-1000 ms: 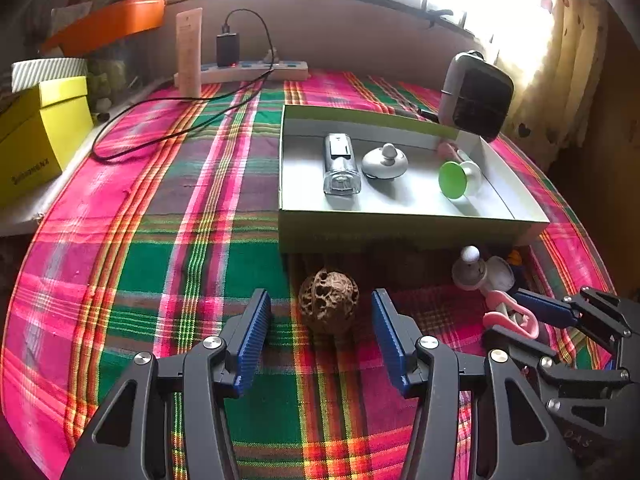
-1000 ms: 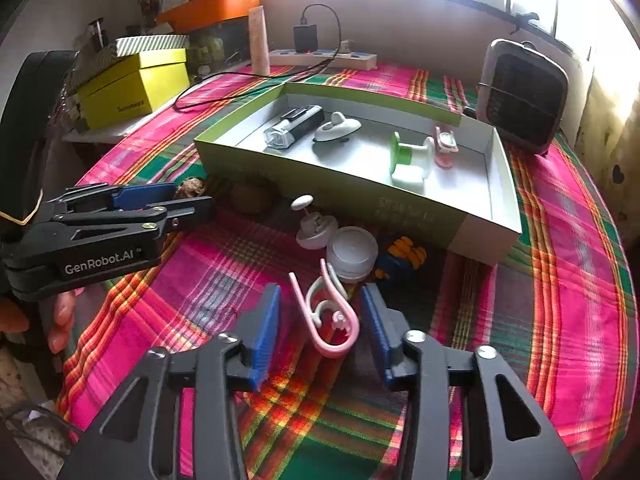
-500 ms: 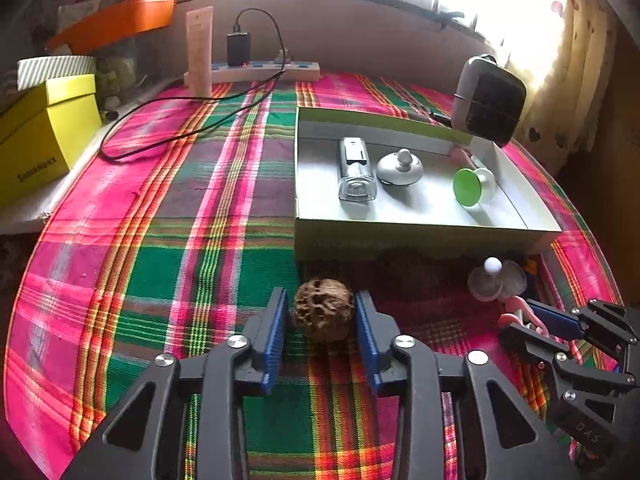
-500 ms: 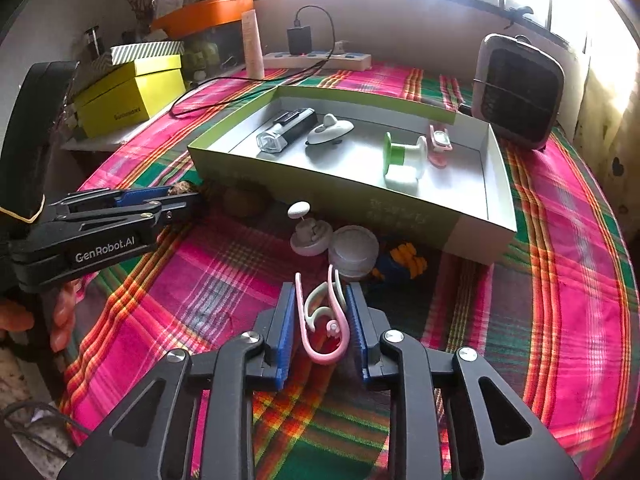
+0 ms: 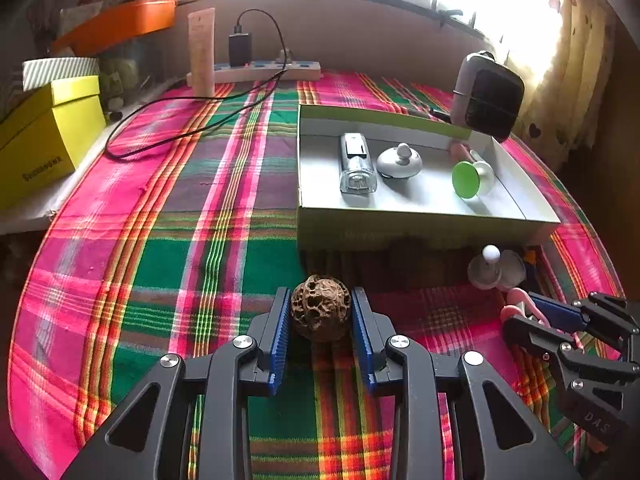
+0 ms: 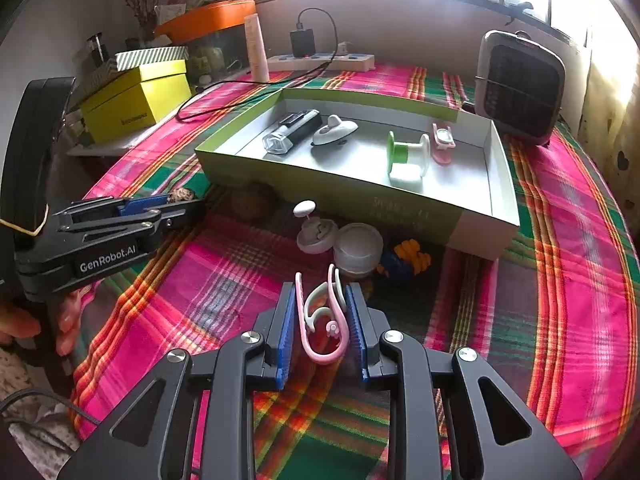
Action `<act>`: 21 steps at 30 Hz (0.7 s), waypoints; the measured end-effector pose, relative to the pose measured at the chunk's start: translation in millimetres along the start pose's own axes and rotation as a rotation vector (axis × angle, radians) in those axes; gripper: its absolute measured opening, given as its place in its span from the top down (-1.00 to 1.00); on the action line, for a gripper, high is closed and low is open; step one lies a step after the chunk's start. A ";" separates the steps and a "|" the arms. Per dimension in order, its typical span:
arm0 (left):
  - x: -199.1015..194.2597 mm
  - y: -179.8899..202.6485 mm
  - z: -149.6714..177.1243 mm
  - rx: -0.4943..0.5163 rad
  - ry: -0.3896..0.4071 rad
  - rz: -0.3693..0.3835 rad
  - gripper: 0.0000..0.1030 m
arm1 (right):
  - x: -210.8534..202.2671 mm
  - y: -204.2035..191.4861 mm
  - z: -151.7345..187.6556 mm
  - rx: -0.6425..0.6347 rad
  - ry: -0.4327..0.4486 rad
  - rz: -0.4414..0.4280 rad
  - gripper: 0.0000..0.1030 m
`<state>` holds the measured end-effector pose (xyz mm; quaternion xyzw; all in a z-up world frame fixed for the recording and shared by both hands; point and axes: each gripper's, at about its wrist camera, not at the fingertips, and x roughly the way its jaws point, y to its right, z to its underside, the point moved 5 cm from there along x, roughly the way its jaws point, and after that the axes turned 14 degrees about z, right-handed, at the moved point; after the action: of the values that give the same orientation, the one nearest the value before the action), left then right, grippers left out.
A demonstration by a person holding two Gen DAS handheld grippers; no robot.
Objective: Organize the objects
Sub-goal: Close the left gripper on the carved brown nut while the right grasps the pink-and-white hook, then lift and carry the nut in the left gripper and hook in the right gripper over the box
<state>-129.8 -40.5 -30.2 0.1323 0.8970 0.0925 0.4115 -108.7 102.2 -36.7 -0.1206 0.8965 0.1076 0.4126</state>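
Note:
My left gripper [image 5: 320,312] is shut on a brown wrinkled walnut [image 5: 320,314], held just above the plaid cloth in front of the green-edged tray [image 5: 400,220]. My right gripper [image 6: 322,320] is shut on a pink-and-white clip [image 6: 324,320]. The tray [image 6: 360,192] holds a clear lighter-like case [image 5: 356,164], a white knob lid [image 5: 400,160], a green spool [image 5: 468,178] and a pink item [image 6: 442,142]. The left gripper shows in the right wrist view [image 6: 176,204], the right one in the left wrist view [image 5: 536,312].
In front of the tray lie a white knobbed cap [image 6: 316,232], a white round lid [image 6: 358,246] and a blue-and-yellow toy [image 6: 404,260]. A small heater [image 6: 520,88] stands back right. A power strip [image 5: 264,70], black cable and yellow box [image 5: 40,140] are at the left.
Both grippers closed: the left one onto the walnut, the right one onto the pink-and-white clip. Both have since risen slightly.

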 end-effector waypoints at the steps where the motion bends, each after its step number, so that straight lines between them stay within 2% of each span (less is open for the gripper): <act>1: -0.6 0.7 0.5 -0.001 -0.001 0.002 0.47 | -0.1 -0.8 -0.1 0.001 0.000 -0.004 0.50; 21: -0.1 19.7 6.6 0.042 -0.014 0.021 0.46 | 0.4 -3.8 -1.3 0.009 -0.002 -0.006 0.50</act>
<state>-121.5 -21.5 -29.0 0.1510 0.8944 0.0770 0.4138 -108.7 98.1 -36.5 -0.1214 0.8961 0.1023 0.4145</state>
